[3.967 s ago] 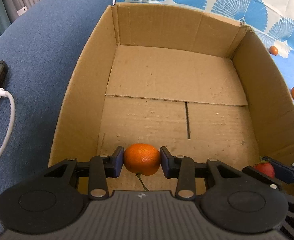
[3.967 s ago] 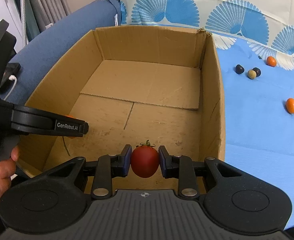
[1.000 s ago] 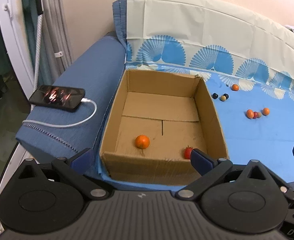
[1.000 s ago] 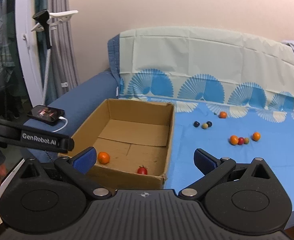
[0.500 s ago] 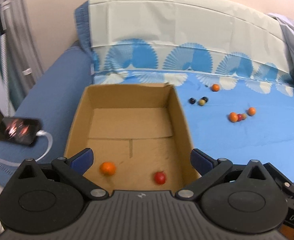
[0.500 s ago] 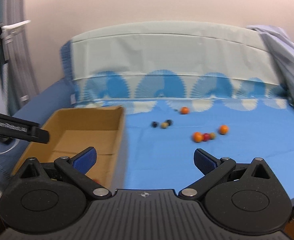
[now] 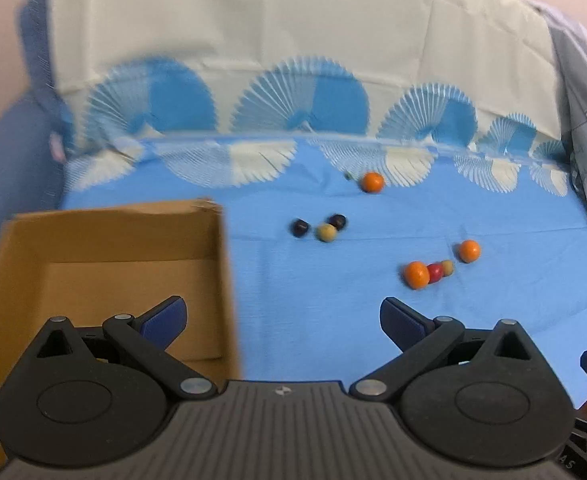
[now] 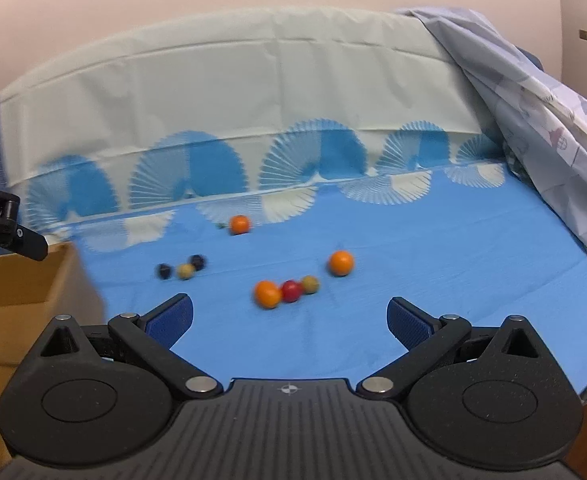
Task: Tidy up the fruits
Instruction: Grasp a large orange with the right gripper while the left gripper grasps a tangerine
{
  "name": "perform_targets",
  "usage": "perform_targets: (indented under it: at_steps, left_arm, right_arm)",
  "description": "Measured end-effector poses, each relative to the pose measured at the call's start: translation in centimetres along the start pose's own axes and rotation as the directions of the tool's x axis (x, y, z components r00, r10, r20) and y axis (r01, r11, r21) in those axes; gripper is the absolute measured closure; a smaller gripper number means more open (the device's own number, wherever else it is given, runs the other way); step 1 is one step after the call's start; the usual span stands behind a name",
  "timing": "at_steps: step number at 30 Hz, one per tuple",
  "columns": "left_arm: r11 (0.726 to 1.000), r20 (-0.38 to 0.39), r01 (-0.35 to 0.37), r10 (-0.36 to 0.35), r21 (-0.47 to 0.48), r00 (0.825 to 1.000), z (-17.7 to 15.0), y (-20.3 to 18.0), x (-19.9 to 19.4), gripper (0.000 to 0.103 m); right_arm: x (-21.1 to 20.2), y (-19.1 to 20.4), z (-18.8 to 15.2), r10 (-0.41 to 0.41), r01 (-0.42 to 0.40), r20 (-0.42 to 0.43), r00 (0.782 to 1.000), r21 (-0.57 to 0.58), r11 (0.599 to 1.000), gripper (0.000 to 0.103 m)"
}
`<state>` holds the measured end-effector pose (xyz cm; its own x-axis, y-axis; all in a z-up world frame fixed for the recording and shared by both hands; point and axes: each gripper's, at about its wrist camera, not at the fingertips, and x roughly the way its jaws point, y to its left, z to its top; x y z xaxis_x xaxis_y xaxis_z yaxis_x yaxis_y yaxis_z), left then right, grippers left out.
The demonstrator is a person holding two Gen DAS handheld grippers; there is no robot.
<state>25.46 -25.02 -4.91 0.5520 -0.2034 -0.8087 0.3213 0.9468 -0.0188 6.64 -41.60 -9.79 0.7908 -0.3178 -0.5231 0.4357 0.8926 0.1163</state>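
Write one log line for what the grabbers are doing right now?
left gripper: open, empty | right gripper: open, empty | cardboard box: at left | fruits: on blue sheet

My right gripper hangs with its jaws spread wide and nothing between them, above the blue sheet. Just beyond it I see a near orange touching a red fruit, which touches a tan fruit; another orange sits just right of that row. The cardboard box lies well to the row's left, and the picture is slightly blurred.
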Motion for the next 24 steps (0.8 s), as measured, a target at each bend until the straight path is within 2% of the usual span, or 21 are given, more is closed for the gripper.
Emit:
perform_targets:
  at_steps: [3, 6, 9, 13, 19, 24]
  left_arm:
    - [0.996, -0.069, 0.057, -0.061, -0.066, 0.996, 1.9, -0.9, 5.2, 0.0]
    - [0.994, -0.095, 0.013, -0.023, -0.104, 0.995, 3.4, -2.0, 9.9, 0.0]
    - [0.995, -0.143, -0.016, 0.001, -0.102, 0.99, 4.4, -3.3, 14.1, 0.0]
    - [0.998, -0.177, 0.032, -0.04, -0.052, 0.983, 4.4, -6.3, 17.8, 0.0]
    - [0.992, -0.27, 0.126, -0.123, -0.006, 0.955, 3.2, -11.4, 22.4, 0.0]
    - [0.993, -0.323, 0.117, -0.107, 0.012, 0.94, 3.0, -13.7, 25.8, 0.0]
  right_arm:
    - [4.5, -2.1, 0.3, -0.049, 0.049, -0.005, 0.999, 0.022, 0.999, 0.001]
    - [9.0, -4.5, 0.5, -0.087, 0.089, -0.026, 0.996, 0.049, 0.995, 0.001]
    - [13.4, -6.7, 0.6, -0.106, 0.109, -0.045, 0.993, 0.062, 0.992, 0.001]
    - [18.6, -8.7, 1.1, -0.122, 0.126, -0.062, 0.991, 0.067, 0.99, 0.001]
    - [25.1, -10.4, 2.0, -0.075, 0.078, -0.092, 0.993, 0.022, 0.997, 0.001]
    - [28.4, -11.1, 1.7, -0.022, 0.022, -0.131, 0.991, -0.001, 1.0, 0.001]
